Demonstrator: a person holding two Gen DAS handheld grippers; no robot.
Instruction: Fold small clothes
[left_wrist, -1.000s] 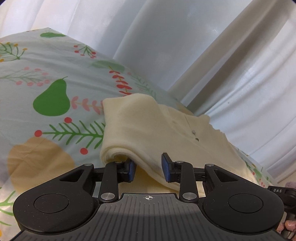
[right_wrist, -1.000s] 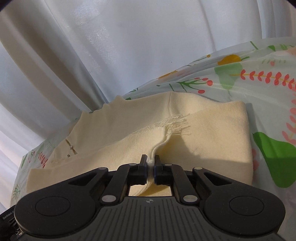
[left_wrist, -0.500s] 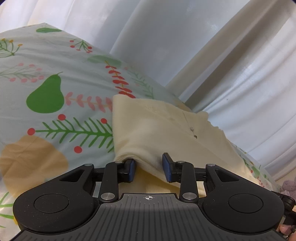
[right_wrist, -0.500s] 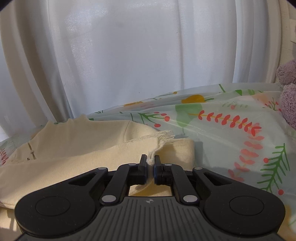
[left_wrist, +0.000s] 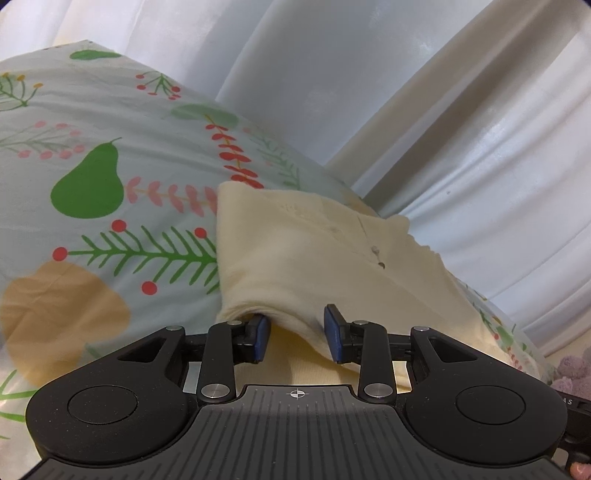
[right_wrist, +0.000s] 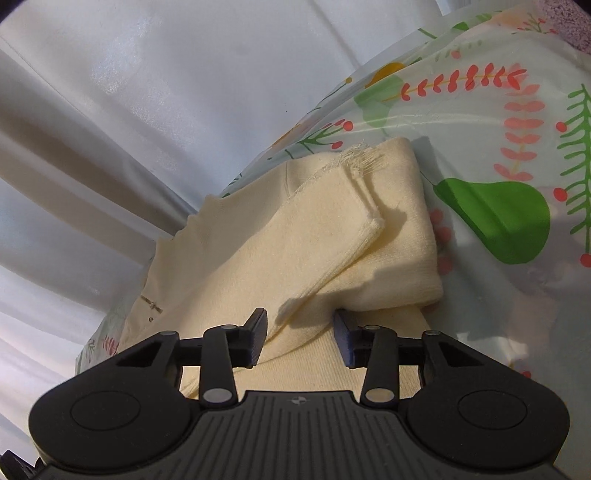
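Cream garment (left_wrist: 303, 251) on a printed bedsheet (left_wrist: 110, 221)
Pale sheet with green pears, red berries, pink leaves; white curtain (right_wrist: 147, 92) behind.

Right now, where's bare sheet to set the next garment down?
Free: printed sheet left of the cream garment, around the green pear. Crowded: both grippers, left gripper and right gripper, sit at the garment's near edge; curtain bounds behind.
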